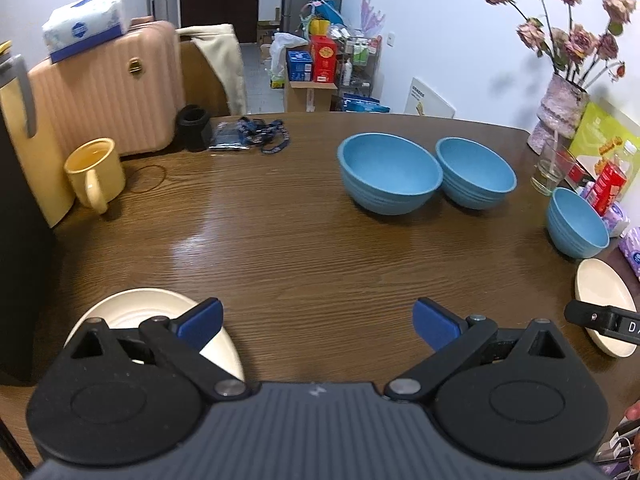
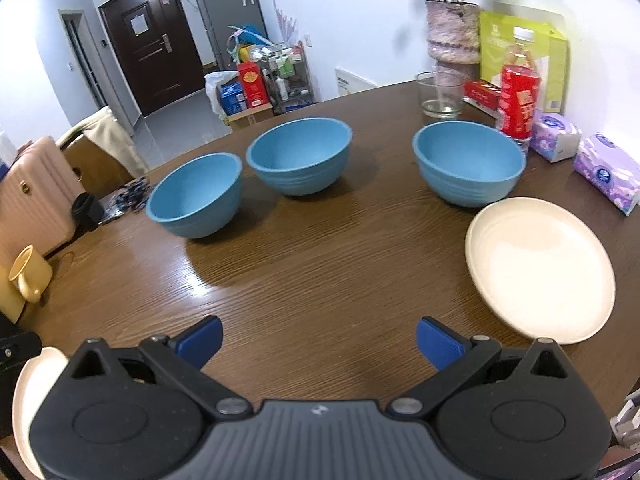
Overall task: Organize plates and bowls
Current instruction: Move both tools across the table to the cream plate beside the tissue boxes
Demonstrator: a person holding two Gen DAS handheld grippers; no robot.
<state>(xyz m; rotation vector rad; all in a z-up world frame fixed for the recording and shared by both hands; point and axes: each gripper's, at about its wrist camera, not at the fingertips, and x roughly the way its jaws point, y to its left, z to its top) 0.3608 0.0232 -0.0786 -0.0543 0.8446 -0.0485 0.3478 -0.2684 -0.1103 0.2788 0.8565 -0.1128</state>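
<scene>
Three blue bowls stand upright on the brown wooden table [image 2: 320, 280]: a left bowl [image 2: 196, 196], a middle bowl [image 2: 300, 156] and a right bowl [image 2: 468, 164]. In the left wrist view they are the left bowl [image 1: 390, 174], the middle bowl [image 1: 476, 174] and the right bowl [image 1: 576, 224]. One cream plate [image 2: 540, 268] lies near the right bowl; it also shows at the right edge of the left wrist view [image 1: 600, 300]. A second cream plate [image 1: 156, 316] lies under my left gripper's left finger. My left gripper [image 1: 318, 322] is open and empty. My right gripper [image 2: 319, 340] is open and empty.
A yellow mug [image 1: 96, 174], a pink suitcase [image 1: 108, 88] and a black cup [image 1: 194, 126] are at the left. A vase of flowers [image 1: 560, 112], a glass [image 2: 440, 94], a red bottle [image 2: 518, 104] and tissue packs [image 2: 608, 172] line the right edge.
</scene>
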